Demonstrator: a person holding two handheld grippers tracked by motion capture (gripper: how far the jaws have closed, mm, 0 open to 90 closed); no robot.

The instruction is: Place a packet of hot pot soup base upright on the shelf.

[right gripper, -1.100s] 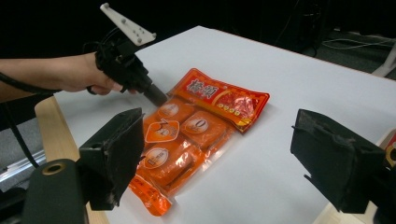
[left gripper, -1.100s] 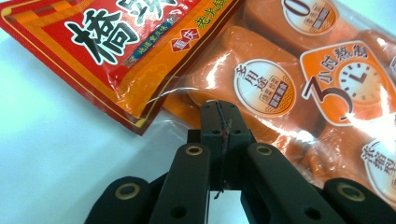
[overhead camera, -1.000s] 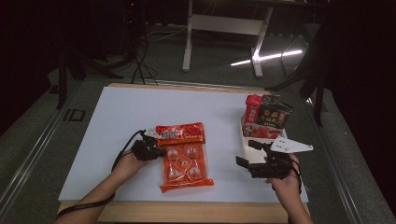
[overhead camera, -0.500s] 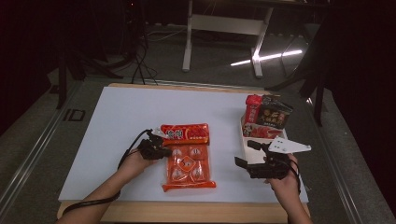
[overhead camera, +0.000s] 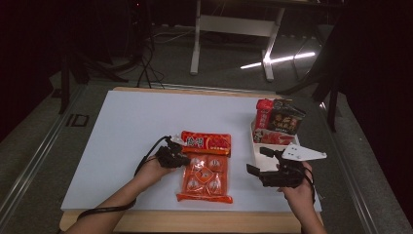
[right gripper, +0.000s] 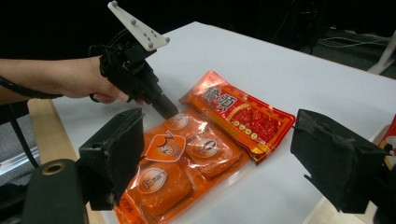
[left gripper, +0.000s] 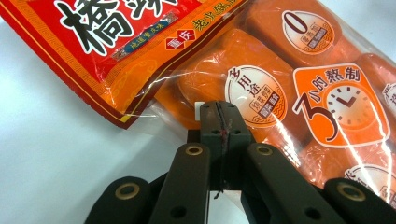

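At the lower centre of the high view, an orange bag of wrapped blocks (overhead camera: 205, 176) lies flat on the white table (overhead camera: 126, 131). The left gripper (overhead camera: 181, 157) has its jaws pressed together on the bag's clear left edge, just below the red printed header; in the left gripper view the two black jaws meet in the middle of the frame with the plastic film pinched between them. The right gripper (overhead camera: 260, 161) hovers at the lower right of the high view, apart from the bag, its jaws spread wide with nothing between them. Behind it, at the right edge of the table, a white tray (overhead camera: 254, 141) holds more snack packets (overhead camera: 278, 118). The step in hand looks like securing the bag by its edge. The next move probably calls for lifting or dragging it without the thin film slipping, and for the right gripper to come in on the opposite edge if a two-handed carry is wanted.
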